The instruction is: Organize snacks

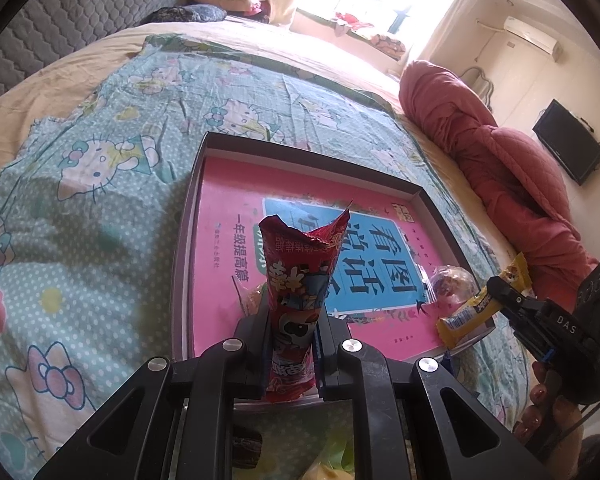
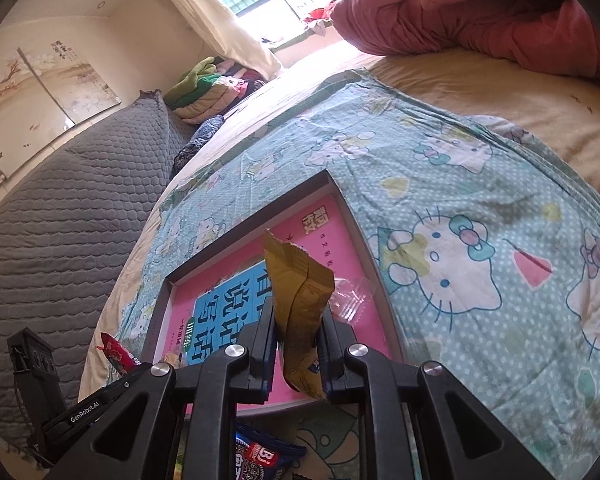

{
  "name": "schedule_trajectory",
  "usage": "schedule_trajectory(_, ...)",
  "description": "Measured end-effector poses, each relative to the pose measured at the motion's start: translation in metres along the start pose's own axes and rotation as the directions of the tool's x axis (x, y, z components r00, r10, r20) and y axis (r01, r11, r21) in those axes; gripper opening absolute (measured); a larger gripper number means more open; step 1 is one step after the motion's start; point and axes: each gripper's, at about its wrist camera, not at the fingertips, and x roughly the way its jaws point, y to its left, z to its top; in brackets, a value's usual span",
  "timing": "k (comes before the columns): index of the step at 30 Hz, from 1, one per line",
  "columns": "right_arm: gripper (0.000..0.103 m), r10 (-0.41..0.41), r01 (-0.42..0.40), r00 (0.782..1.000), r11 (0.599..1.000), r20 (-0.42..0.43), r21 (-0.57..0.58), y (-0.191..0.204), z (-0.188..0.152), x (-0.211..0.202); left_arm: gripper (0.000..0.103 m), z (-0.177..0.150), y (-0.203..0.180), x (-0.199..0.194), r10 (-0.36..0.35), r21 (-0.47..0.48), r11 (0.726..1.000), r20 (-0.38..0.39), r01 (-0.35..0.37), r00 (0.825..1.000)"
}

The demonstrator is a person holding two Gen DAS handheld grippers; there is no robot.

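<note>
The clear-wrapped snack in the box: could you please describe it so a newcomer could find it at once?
On the bed's cartoon-cat sheet lies a shallow box with a pink book inside. At its right edge sits the clear-wrapped snack; unlike the red packet and yellow packet, no gripper holds it.

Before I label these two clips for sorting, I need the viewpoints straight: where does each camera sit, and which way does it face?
Left wrist: on the left gripper, looking down at the pink tray on the bed; its jaws clamp a red snack packet, and a hand shows.
Right wrist: on the right gripper, facing the tray; its jaws clamp a yellow snack packet.
Shared: tray, each other's gripper and snack.
</note>
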Motion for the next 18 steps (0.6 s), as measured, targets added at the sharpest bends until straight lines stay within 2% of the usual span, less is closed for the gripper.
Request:
schedule_trajectory(7,0.019,-0.03,0.03,1.0,0.999,-0.005,0.024,-0.011,-0.005,-0.002,0.016,-0.001,0.002,0.001,0.003,-0.008,1.0,-0.005,-0.003,1.0)
schedule_trajectory(13,0.019,-0.021,0.022,1.0,0.999,-0.018,0.037,-0.012,-0.007,0.0,0.017,-0.001,0.003,0.001,0.0,-0.013,1.0,-0.006,0.0,1.0)
schedule_trajectory(18,0.019,0.069,-0.06,0.997,0.983,-0.043,0.172,-0.027,-0.003,0.012,0.017,-0.001,0.006,0.003,-0.009,-0.028,1.0,-0.013,0.008,1.0)
